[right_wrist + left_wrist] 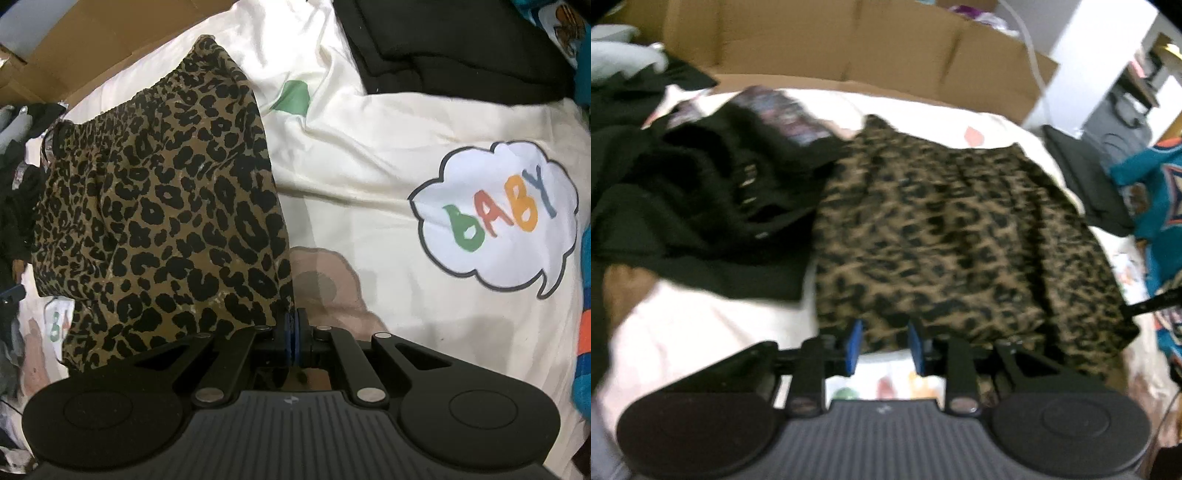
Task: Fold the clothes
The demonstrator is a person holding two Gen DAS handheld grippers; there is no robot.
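A leopard-print garment (945, 236) lies flat on a cream bedsheet (701, 325). In the left wrist view my left gripper (884, 347) is open, its blue pads (854, 345) apart at the garment's near hem, with nothing between them. In the right wrist view the same garment (159, 206) lies left of centre. My right gripper (294, 332) is shut on the garment's near right corner, its blue pads pressed together on the fabric. The right gripper's tip also shows in the left wrist view (1156, 301) at the garment's right edge.
A heap of black clothes (694, 199) lies left of the garment. Cardboard (849, 44) stands behind the bed. A teal jersey (1156, 192) and black clothes (461, 48) lie to the right. The sheet (388, 147) carries a "BABY" cloud print (498, 218).
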